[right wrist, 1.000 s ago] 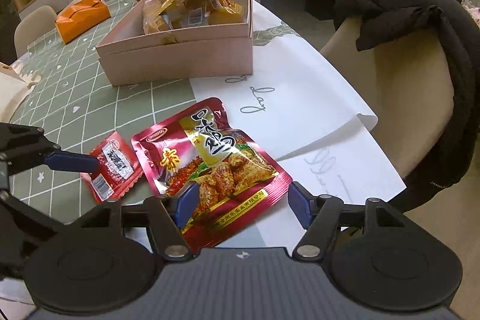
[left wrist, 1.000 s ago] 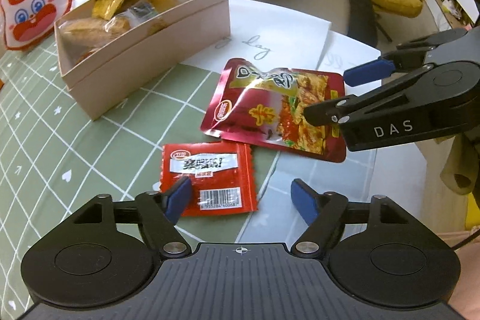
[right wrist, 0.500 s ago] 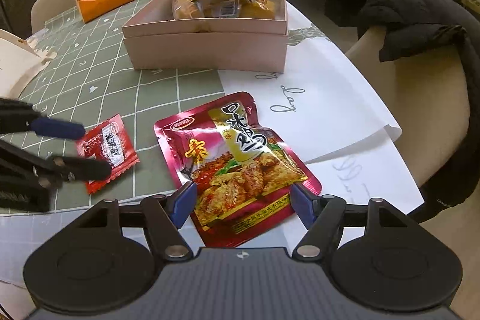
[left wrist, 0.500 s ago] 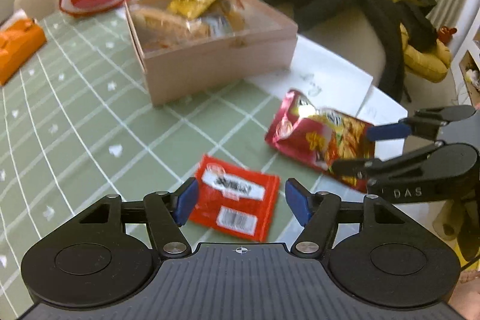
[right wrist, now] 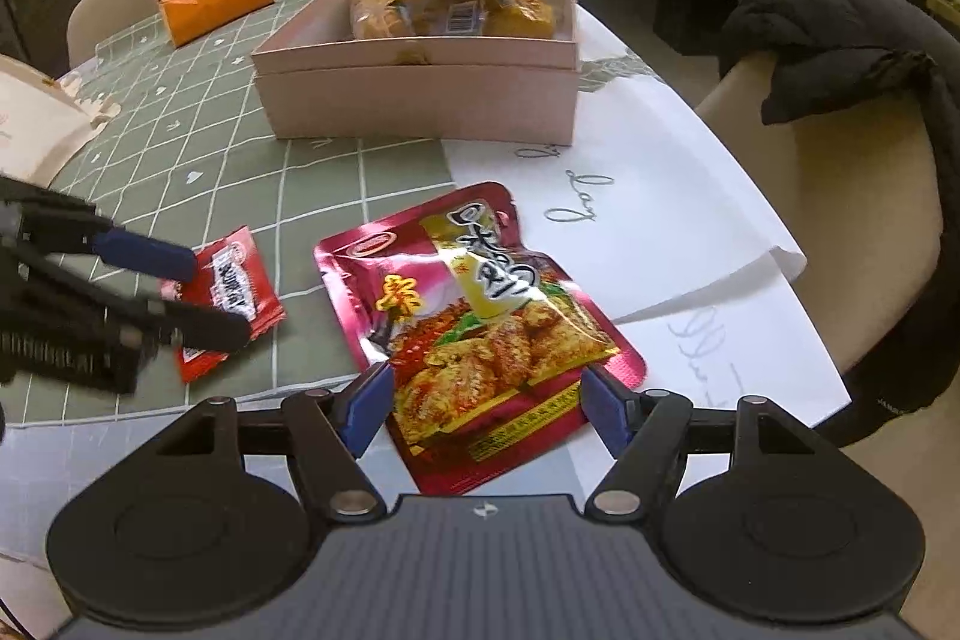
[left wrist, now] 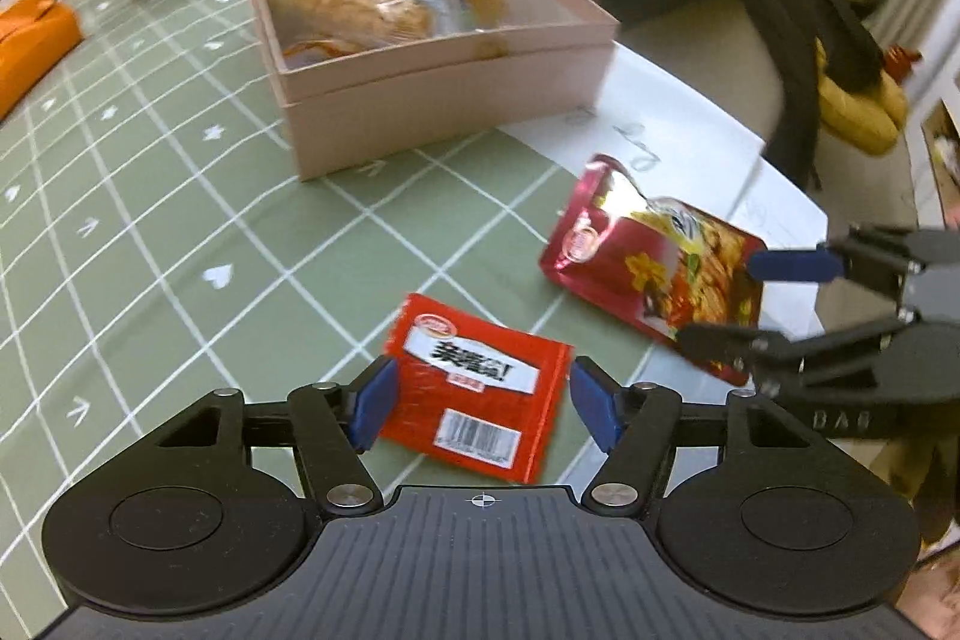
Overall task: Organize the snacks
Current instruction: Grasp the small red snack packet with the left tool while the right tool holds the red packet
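Jaws apart on both: left gripper (left wrist: 480, 403) straddles small flat red foil sachet (left wrist: 480, 394), right gripper (right wrist: 486, 406) straddles big crinkly magenta foil snack pouch (right wrist: 480, 322); both prob light, floppy, slick, so pinch a sealed edge.

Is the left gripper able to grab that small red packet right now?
Probably yes. The left gripper is open with the small red packet lying flat between its fingers, nothing on top of it. The right gripper is busy over the big chicken pouch.
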Motion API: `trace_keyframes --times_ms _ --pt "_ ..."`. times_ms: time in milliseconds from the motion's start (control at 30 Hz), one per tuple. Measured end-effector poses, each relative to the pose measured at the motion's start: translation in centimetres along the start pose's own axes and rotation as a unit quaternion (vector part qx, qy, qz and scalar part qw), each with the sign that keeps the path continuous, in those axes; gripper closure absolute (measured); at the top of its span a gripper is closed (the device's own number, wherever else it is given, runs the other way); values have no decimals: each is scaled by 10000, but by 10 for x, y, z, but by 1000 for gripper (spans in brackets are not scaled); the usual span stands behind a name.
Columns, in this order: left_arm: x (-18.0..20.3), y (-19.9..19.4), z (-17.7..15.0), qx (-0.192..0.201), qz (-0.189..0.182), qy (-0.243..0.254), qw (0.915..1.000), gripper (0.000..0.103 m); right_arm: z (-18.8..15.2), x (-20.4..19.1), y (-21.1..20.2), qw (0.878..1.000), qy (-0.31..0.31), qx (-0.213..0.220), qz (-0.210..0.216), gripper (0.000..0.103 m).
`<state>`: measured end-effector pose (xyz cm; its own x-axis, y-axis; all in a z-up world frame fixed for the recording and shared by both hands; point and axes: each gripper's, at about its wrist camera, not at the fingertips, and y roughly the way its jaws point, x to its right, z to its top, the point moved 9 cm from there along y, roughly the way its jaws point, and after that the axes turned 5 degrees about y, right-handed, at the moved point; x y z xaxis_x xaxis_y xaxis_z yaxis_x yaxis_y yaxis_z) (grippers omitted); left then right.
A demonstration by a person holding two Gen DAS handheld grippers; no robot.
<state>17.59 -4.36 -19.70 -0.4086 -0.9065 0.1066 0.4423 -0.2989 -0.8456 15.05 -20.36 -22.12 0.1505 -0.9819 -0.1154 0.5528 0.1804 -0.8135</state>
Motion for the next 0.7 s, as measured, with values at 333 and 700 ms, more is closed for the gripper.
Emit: trace_keyframes --times_ms 333,700 --pt "-25 -16 -15 -99 257 -783 9966 34 19 -37 8 9964 -757 372 92 33" --pt "-44 -23 -36 -173 47 -1813 9833 36 35 -73 31 9819 -1759 701 -33 42"
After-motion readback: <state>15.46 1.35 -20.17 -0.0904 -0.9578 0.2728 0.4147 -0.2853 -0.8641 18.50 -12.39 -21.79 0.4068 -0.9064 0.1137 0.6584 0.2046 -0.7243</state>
